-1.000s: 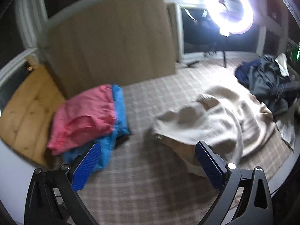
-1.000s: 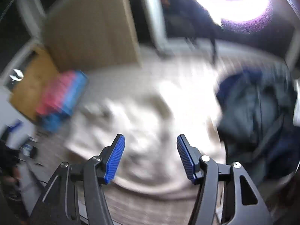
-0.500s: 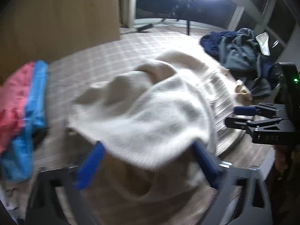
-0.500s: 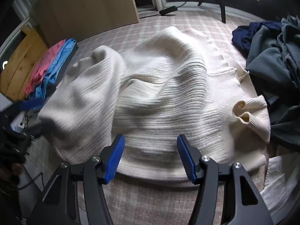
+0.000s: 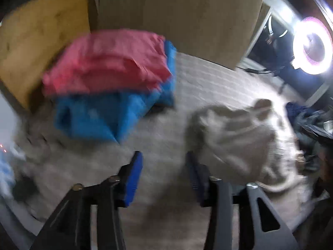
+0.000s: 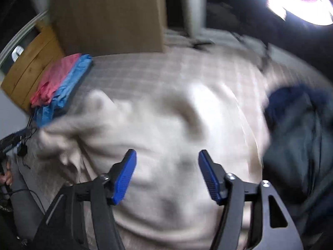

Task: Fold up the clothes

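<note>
- the cream sweater (image 6: 166, 125) is seen heaped on the checked cover (image 6: 135, 73), between the folded stack at the left and the dark clothes (image 6: 301, 135) at the right; it is bunched and rumpled, not yet folded, as far as the blur allows.
- the right gripper (image 6: 166, 173) is held just above the near part of the sweater; its fingers have just been opening and stand apart, and nothing is seen pinched between them.
- the left gripper (image 5: 164, 175) is pointed down at bare cover beside the sweater's left edge (image 5: 235, 143); its fingers have just been opening and stand apart with only the cover seen between them, though cloth lies right beside the right-hand pad (contact cannot be told through the blur).
- the pink garment (image 5: 108, 62) is stacked on the blue garment (image 5: 97, 116), well apart from the sweater.
- risk: a grab made into the rumpled heap could take more than one layer, so a crooked fold would be made.
- risk: the knit is soft and stretchy, so an edge caught only at the pad tips could slip out when lifted.
- risk: a wide sweep to the left could knock the finished stack askew, and one to the right could drag the dark clothes in.
</note>
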`<state>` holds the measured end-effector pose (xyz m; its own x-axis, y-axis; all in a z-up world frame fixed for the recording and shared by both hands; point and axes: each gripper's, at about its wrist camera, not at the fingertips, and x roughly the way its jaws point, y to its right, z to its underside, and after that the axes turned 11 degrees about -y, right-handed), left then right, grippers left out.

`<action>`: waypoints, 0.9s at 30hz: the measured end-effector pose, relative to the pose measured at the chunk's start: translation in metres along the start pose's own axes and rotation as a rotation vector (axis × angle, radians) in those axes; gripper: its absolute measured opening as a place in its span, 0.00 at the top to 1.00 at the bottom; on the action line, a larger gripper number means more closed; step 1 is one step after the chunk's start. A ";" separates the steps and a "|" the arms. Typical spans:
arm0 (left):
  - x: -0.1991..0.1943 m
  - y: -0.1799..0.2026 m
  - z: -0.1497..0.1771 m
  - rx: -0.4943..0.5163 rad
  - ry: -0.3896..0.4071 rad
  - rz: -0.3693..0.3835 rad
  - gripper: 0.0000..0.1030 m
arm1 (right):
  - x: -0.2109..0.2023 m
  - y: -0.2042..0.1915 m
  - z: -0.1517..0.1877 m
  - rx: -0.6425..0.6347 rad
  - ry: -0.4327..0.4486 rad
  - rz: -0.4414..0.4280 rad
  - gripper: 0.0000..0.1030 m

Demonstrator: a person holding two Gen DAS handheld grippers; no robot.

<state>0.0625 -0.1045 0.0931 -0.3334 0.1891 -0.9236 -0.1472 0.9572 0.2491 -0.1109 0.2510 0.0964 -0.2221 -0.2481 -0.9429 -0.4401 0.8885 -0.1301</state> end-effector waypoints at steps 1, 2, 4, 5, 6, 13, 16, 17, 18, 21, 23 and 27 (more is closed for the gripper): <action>0.005 0.010 0.009 0.008 -0.013 0.032 0.38 | 0.004 -0.007 -0.013 -0.051 0.002 -0.016 0.35; 0.009 0.020 0.016 0.020 -0.021 0.054 0.35 | 0.011 -0.015 -0.027 -0.104 -0.009 -0.034 0.34; 0.017 0.039 0.023 0.028 -0.035 0.089 0.27 | 0.033 -0.029 -0.052 -0.175 -0.071 -0.071 0.34; 0.021 0.049 0.026 0.033 -0.041 0.109 0.27 | 0.044 -0.035 -0.063 -0.193 -0.103 -0.097 0.34; 0.025 0.057 0.027 0.045 -0.046 0.125 0.27 | 0.055 -0.037 -0.070 -0.185 -0.131 -0.133 0.34; 0.069 0.081 0.006 0.066 -0.058 0.112 0.87 | 0.102 -0.048 -0.069 -0.124 -0.244 -0.404 0.59; 0.054 0.069 0.016 0.059 -0.016 0.072 0.88 | 0.090 -0.065 -0.041 -0.195 -0.260 -0.464 0.82; 0.046 0.061 0.023 0.055 -0.009 0.047 0.88 | 0.084 -0.070 -0.030 -0.208 -0.276 -0.486 0.86; 0.037 0.054 0.030 0.051 -0.003 0.021 0.88 | 0.078 -0.076 -0.019 -0.221 -0.293 -0.508 0.87; 0.010 0.024 0.053 0.003 0.009 -0.033 0.88 | 0.051 -0.098 0.017 -0.366 -0.376 -0.567 0.87; 0.001 0.007 0.068 -0.023 0.004 -0.101 0.86 | 0.033 -0.113 0.040 -0.469 -0.434 -0.604 0.75; 0.003 -0.009 0.089 -0.042 -0.045 -0.163 0.77 | 0.017 -0.112 0.034 -0.509 -0.403 -0.535 0.44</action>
<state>0.1452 -0.0927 0.0622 -0.2600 0.0426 -0.9647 -0.2353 0.9661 0.1061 -0.0358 0.1604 0.0849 0.4138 -0.3434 -0.8431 -0.7575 0.3837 -0.5281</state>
